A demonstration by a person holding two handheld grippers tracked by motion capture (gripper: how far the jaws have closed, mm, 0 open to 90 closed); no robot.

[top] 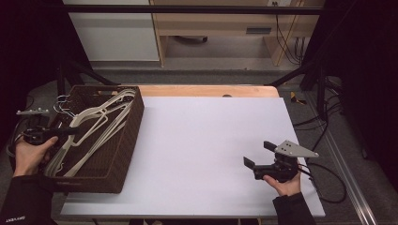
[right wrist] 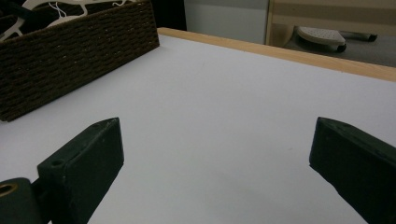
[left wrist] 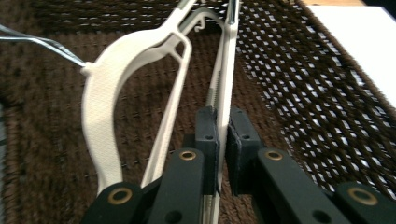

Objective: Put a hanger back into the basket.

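Reaching into the basket (top: pixel 123 140) at the desk's (top: pixel 211 154) left, the left claw (top: pixel 70 131) sits among the white hangers (top: pixel 101 119) in the high view, while the right claw (top: pixel 259 154) waits apart over the bare sheet. From the left claw view, the jaws are clenched on the thin bar of one hanger (left wrist: pixel 223 88), low inside the basket. From the right claw view, the jaws stand wide and hold nothing. I judge the step is the pick; next, lift the hanger straight up, clear of the others.
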